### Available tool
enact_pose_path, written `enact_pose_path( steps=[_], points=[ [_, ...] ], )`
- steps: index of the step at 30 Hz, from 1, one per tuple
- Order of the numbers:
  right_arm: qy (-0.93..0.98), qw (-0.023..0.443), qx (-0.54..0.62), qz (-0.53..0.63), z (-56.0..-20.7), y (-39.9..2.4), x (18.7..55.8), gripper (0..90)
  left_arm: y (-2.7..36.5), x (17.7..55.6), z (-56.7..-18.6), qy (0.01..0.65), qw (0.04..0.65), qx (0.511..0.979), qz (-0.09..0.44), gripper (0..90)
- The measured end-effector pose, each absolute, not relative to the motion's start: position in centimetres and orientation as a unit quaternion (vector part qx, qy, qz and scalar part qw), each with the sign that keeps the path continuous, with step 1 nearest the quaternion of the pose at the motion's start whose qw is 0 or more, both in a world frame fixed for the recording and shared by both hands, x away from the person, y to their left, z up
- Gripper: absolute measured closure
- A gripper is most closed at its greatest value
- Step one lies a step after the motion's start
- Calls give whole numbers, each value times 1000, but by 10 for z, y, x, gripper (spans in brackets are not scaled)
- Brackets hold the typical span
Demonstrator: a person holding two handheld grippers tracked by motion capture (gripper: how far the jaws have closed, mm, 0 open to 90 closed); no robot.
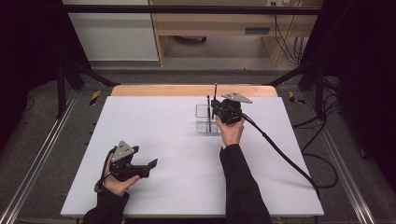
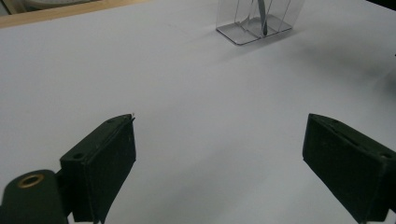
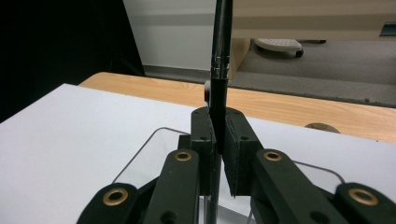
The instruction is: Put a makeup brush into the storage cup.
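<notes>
You have two grippers, one clear holder, and two pens: one standing in the holder, one clamped upright in your right gripper. One white table underneath.

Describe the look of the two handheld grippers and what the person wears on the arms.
Both the left gripper and right gripper are black, each topped by a grey three-cornered plate, with blocky black jaws and brass-ringed pivot holes. A black cable trails from the right one. Dark long sleeves cover the forearms.
</notes>
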State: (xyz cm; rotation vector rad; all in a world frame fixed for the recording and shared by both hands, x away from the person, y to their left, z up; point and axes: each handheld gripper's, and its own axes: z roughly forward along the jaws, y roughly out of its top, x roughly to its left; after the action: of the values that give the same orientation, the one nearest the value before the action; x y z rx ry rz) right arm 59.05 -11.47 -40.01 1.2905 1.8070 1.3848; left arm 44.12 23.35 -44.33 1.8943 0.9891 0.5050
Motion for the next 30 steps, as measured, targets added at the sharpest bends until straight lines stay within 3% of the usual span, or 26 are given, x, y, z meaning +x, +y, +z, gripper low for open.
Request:
enact_pose_path(
  steps=[30],
  points=[
    [684, 245, 496, 476, -424, -113, 587, 836, 233, 441, -444, 401, 454, 769, 204, 85]
  ],
)
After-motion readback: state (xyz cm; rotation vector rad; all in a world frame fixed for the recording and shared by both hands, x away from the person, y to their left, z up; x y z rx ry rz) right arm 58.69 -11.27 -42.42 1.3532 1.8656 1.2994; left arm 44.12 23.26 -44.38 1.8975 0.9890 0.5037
